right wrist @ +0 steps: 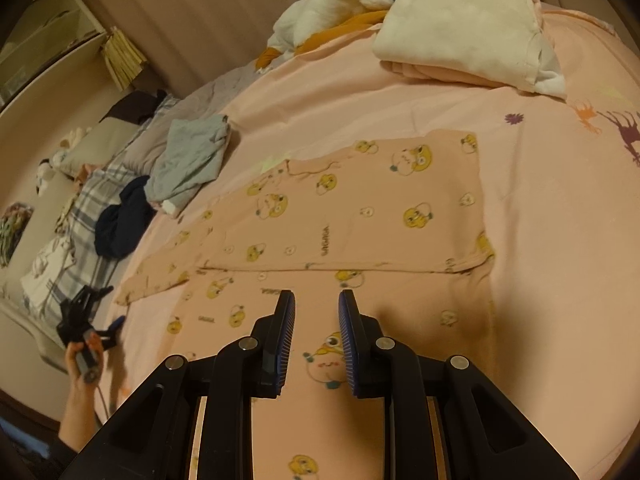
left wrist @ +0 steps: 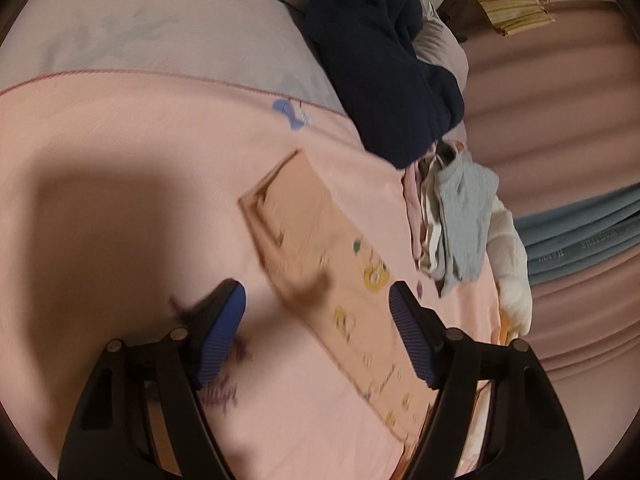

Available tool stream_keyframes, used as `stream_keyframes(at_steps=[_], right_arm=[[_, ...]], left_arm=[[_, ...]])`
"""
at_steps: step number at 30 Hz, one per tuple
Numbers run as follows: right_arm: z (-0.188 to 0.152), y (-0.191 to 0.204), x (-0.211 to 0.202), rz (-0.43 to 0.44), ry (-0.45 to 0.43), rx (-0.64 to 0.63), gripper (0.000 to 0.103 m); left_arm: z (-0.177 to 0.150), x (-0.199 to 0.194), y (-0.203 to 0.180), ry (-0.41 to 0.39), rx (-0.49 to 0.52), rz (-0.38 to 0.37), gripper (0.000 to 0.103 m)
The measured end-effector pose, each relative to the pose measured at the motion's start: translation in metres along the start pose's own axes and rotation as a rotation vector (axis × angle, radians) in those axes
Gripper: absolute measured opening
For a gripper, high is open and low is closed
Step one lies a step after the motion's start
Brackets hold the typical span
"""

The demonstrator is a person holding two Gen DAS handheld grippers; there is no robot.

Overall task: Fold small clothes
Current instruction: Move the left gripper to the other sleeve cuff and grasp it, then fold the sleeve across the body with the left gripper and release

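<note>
A peach-pink baby garment [right wrist: 360, 220] with yellow cartoon prints lies flat on the pink bed sheet [right wrist: 552, 248], with a straight fold line across it and a sleeve [right wrist: 156, 280] reaching left. My right gripper [right wrist: 317, 312] hovers over its near part; the jaws stand a little apart with nothing between them. A hand holds my left gripper [right wrist: 108, 308] at the bed's left edge, near the sleeve end. In the left wrist view a long narrow part of the garment [left wrist: 312, 240] runs diagonally under the left gripper [left wrist: 318, 320], which is wide open and holds nothing; the picture is blurred.
A folded white and pink stack [right wrist: 460, 36] sits at the far right, with white and orange clothes [right wrist: 320, 20] behind. A grey-blue garment [right wrist: 192, 160] and a navy one [right wrist: 124, 220] lie left of the garment. Near the left gripper: navy clothes [left wrist: 380, 60] and a grey pile [left wrist: 460, 220].
</note>
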State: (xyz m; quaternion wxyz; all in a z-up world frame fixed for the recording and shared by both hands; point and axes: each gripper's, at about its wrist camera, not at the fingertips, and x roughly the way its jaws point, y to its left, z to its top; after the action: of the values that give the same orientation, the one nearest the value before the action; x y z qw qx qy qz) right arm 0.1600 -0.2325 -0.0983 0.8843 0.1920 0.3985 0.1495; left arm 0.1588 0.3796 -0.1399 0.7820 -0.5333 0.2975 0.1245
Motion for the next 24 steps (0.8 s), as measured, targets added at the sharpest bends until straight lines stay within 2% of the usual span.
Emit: stream_keyframes(at_steps=[5, 8, 10, 11, 13, 15, 17, 21, 24], right_arm=[[-0.001, 0.004, 0.004, -0.017, 0.013, -0.010, 0.021], [-0.003, 0.006, 0.004, -0.027, 0.014, -0.010, 0.021], [-0.004, 0.007, 0.005, -0.030, 0.016, -0.011, 0.021], [-0.004, 0.007, 0.005, -0.030, 0.018, -0.012, 0.021], [-0.006, 0.008, 0.006, -0.031, 0.020, -0.014, 0.021], [-0.007, 0.008, 0.006, -0.033, 0.019, -0.011, 0.021], [-0.007, 0.007, 0.005, -0.024, 0.015, -0.004, 0.021], [-0.010, 0.005, 0.001, -0.010, 0.006, 0.006, 0.021], [-0.012, 0.002, -0.003, 0.004, -0.002, 0.016, 0.021]], left_arm=[[0.014, 0.013, -0.005, -0.021, 0.029, 0.022, 0.072], [0.019, 0.022, -0.006, -0.029, 0.036, 0.049, 0.058], [0.023, 0.026, -0.004, -0.031, 0.039, 0.083, 0.036], [0.025, 0.028, -0.003, -0.030, 0.042, 0.097, 0.030], [0.025, 0.028, -0.004, -0.012, 0.063, 0.137, 0.009], [0.021, 0.026, -0.009, -0.009, 0.096, 0.158, 0.006], [0.014, 0.020, -0.028, -0.016, 0.176, 0.182, 0.006], [-0.010, 0.006, -0.083, -0.008, 0.322, 0.129, 0.005], [-0.040, -0.005, -0.139, 0.006, 0.445, 0.057, 0.005]])
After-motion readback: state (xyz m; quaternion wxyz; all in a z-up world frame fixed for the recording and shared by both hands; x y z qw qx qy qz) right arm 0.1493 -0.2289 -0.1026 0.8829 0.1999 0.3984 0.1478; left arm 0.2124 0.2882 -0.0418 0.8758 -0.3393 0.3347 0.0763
